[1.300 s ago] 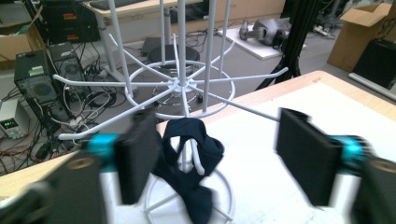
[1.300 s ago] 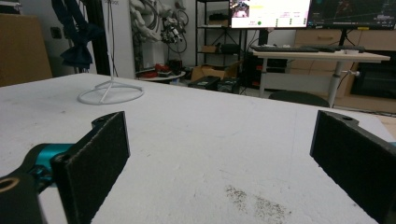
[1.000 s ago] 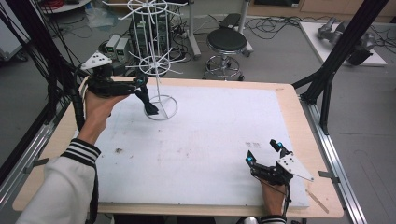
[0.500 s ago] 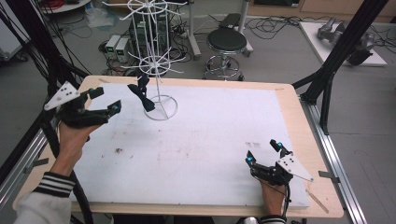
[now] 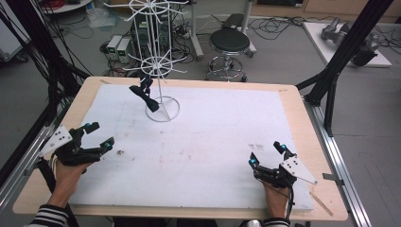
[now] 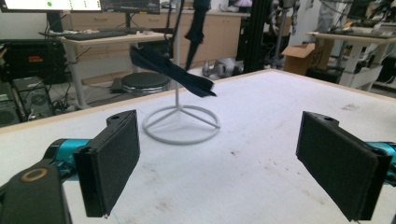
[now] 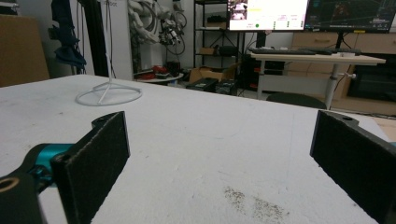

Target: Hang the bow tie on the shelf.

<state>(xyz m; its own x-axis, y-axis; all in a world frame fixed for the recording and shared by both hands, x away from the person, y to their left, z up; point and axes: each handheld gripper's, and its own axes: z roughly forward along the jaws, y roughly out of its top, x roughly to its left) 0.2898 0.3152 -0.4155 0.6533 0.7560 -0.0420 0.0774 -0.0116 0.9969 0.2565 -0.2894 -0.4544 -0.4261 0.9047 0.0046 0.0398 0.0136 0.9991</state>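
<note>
So the dark cloth (image 5: 144, 96) is seen hanging off the white wire rack (image 5: 162, 101) at the far left of the table (image 5: 293, 101), tilted, clear of the board. The left gripper (image 5: 98, 135) is held near the left edge, jaws wide apart, nothing gripped. The right gripper (image 5: 267, 154) is parked at the near right, jaws spread too.

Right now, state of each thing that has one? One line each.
left gripper: jaws open, empty, at the near left of the table
right gripper: jaws open, empty, at the near right
dark cloth: hanging on the rack, off the table top
white wire rack: upright, ring base flat on the table
stool: upright on the floor behind the table
</note>
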